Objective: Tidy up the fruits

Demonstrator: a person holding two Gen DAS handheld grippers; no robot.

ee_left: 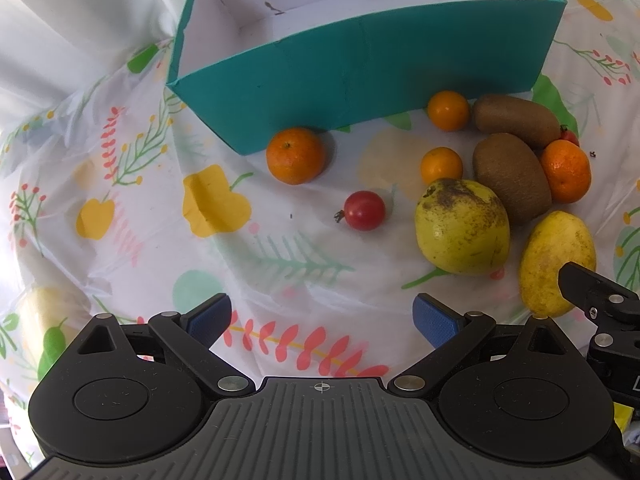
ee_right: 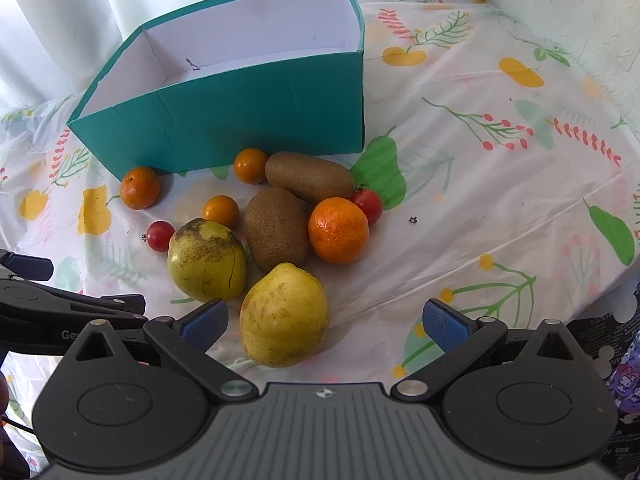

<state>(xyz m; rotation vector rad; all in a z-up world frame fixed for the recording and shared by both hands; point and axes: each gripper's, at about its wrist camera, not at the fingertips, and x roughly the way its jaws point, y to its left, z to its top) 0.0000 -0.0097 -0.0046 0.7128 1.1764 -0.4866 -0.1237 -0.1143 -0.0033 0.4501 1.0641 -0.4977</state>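
A teal box (ee_left: 360, 80) (ee_right: 240, 128) with a white, empty inside stands at the back. Fruits lie loose on the cloth in front of it: two yellow guavas (ee_right: 284, 314) (ee_right: 206, 258), two kiwis (ee_right: 276, 234) (ee_right: 308, 176), two tangerines (ee_right: 338, 230) (ee_right: 140, 187), two small oranges (ee_right: 221, 211) (ee_right: 251, 165) and two cherry tomatoes (ee_right: 160, 235) (ee_right: 367, 204). My left gripper (ee_left: 322, 318) is open and empty, above the cloth, left of the guavas (ee_left: 462, 226) (ee_left: 554, 262). My right gripper (ee_right: 324, 322) is open, with the nearest guava between its fingers, untouched.
A floral plastic tablecloth (ee_right: 500, 184) covers the round table. White curtains (ee_right: 80, 8) hang behind the box. The table edge (ee_right: 612, 292) drops off at the right. Part of the other gripper shows in each view's lower corner.
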